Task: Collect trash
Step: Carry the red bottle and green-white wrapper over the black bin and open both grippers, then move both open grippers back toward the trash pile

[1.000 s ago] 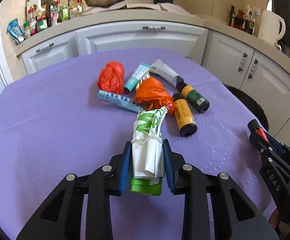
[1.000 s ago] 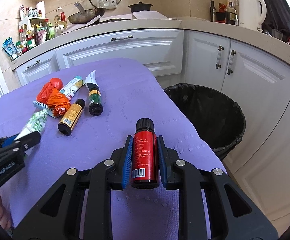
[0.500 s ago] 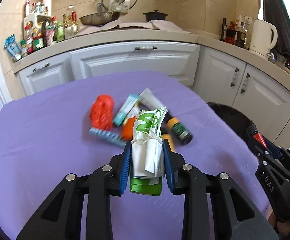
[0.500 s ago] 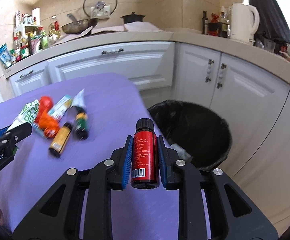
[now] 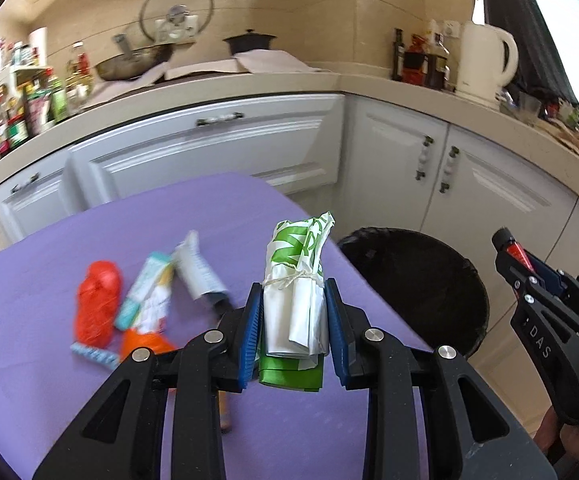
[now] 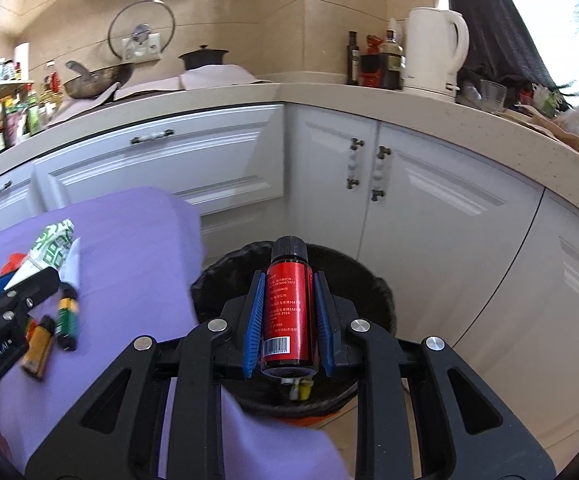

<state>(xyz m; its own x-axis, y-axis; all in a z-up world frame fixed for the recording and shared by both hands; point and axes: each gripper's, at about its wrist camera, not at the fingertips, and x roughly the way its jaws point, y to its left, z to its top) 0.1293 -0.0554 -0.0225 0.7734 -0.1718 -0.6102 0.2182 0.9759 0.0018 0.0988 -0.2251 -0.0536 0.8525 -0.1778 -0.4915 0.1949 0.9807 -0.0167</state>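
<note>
Bottle (image 6: 287, 308), red, sits clenched in right claw (image 6: 287, 312) above bin (image 6: 373, 292); left claw (image 5: 293, 328) clasps bag (image 5: 295, 292).

Table litter (image 5: 141, 308) blurred; bin (image 6: 369, 292) partly hidden.

I have a red bottle (image 6: 287, 312) with a black cap and a barcode label clamped between my right pads, cap pointing forward, hanging over the black-lined trash bin (image 6: 381, 300) that stands on the floor off the table's right edge. My left pads pinch a white-and-green folded bag bundle (image 5: 295, 300) tied with string, its tip pointing forward, above the purple table (image 5: 29, 360) near its right edge. On the table further left I see a crumpled red bag (image 5: 97, 308), a teal tube (image 5: 143, 290), a white tube (image 5: 199, 274), an orange bag (image 5: 143, 342) and a blue-patterned wrapper (image 5: 93, 354), blurred. A yellow-labelled bottle (image 6: 39, 346) and a green-labelled bottle (image 6: 67, 320) lie side by side.
</note>
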